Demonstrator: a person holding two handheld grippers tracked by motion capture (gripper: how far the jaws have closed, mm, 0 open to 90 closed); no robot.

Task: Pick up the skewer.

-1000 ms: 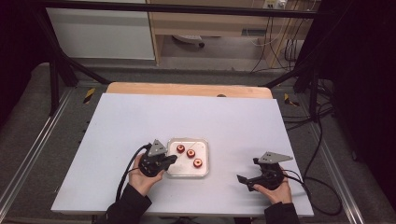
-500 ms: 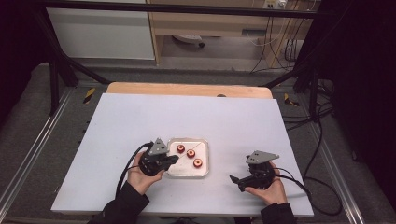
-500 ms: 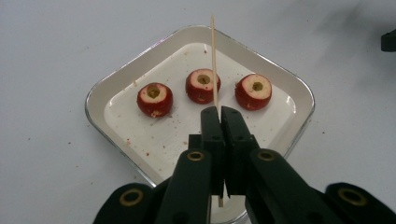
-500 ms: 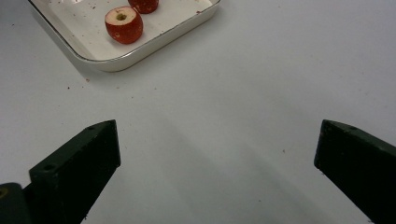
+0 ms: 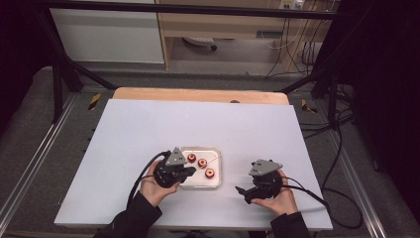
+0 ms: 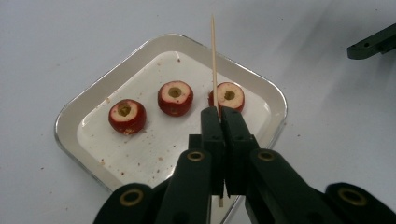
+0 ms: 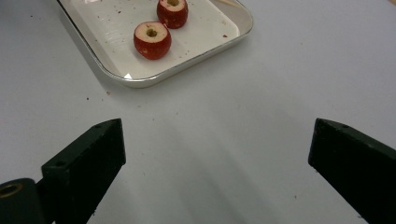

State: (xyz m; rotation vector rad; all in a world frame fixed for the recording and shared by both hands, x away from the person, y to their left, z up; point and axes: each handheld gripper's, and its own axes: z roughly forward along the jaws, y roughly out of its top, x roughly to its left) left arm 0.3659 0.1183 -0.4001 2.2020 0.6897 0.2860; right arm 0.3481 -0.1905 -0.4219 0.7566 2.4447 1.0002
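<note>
A shallow white tray [image 5: 200, 180] lies near the table's front and holds three red cored fruits [image 5: 202, 163]. My left gripper [image 5: 190, 172] rests at the tray's left edge, shut on a thin wooden skewer [image 6: 214, 56]. The skewer points out past the jaws, over the rightmost fruit [image 6: 229, 95]. The other two fruits [image 6: 175, 97] [image 6: 127, 115] lie in a row beside it. My right gripper [image 5: 241, 192] is a little to the right of the tray, low over the table. Its jaws [image 7: 217, 135] stand wide open with nothing between them, facing the tray's rim [image 7: 140, 80] and two fruits [image 7: 152, 40].
The white tabletop [image 5: 148, 129] has open room behind and on both sides of the tray. A wooden strip [image 5: 198, 94] runs along the far edge. Cables trail off the table's right side [image 5: 341, 198]. Small crumbs dot the tray floor [image 6: 140, 149].
My right gripper has moved left across the table toward the tray, still open. The left gripper and the skewer have kept still.
</note>
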